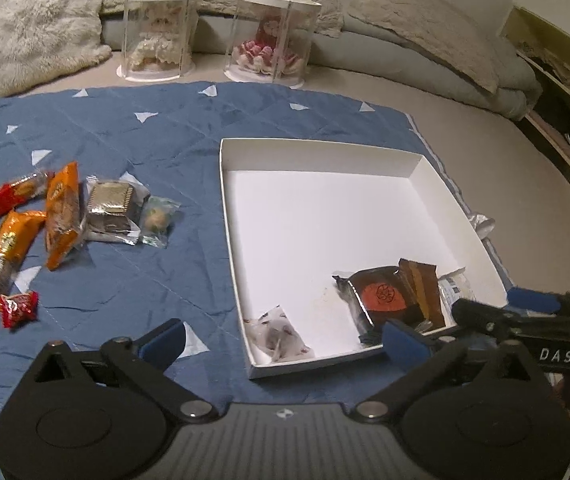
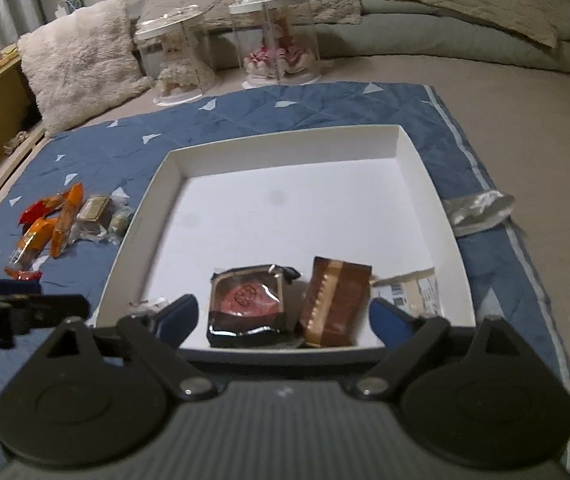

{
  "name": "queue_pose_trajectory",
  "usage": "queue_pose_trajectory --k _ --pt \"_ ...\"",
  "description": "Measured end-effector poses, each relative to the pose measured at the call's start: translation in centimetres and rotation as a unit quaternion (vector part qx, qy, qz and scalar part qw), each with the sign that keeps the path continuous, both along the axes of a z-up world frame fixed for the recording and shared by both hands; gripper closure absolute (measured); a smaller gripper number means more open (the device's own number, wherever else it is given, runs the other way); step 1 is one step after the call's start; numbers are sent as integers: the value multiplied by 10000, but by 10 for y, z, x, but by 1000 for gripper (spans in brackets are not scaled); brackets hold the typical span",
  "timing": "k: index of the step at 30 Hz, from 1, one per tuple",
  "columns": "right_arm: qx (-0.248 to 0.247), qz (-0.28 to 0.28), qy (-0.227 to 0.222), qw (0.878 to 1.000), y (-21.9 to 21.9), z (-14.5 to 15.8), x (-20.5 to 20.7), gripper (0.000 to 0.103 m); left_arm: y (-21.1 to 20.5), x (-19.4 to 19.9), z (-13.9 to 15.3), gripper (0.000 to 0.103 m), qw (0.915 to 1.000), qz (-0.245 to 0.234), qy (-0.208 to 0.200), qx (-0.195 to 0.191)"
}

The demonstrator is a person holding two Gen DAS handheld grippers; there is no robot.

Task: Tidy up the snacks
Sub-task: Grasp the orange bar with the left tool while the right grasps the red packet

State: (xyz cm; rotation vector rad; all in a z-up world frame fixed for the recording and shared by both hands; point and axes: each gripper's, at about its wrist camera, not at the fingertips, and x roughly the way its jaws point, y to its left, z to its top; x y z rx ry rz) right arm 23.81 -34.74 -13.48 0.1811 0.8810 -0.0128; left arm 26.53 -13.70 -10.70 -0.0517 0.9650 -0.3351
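Note:
A white shallow box (image 1: 229, 200) (image 2: 425, 184) lies on a blue quilted cloth. In its near part lie a dark packet with a red disc (image 1: 383, 294) (image 2: 247, 298), a brown packet (image 1: 425, 284) (image 2: 335, 300), a white labelled packet (image 2: 417, 290) and a small clear packet (image 1: 281, 334). Loose snacks lie on the cloth to the left: orange packets (image 1: 61, 212) (image 2: 63, 220), a red packet (image 1: 1, 200), a gold-topped packet (image 1: 111, 210) and a small red one (image 1: 19, 308). My left gripper (image 1: 285, 338) is open and empty over the box's near left corner. My right gripper (image 2: 285, 322) is open and empty at the box's near edge.
Two clear display cases with dolls (image 1: 157, 32) (image 1: 273, 36) stand beyond the cloth. A fluffy white cushion (image 1: 33, 24) lies at the back left. A crumpled silver wrapper (image 2: 477, 210) lies right of the box. Grey bedding (image 1: 425, 28) runs along the back.

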Motion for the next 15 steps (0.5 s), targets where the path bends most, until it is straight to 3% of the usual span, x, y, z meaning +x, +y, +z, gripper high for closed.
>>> queue_pose_trajectory --k 6,15 --pt "-149 -51 -227 9996 0 4 -12 0 9 -5 -2 0 9998 -49 -73 179" --pt "-209 -54 -214 9995 8 2 -12 0 37 -6 -10 0 9997 105 -42 222"
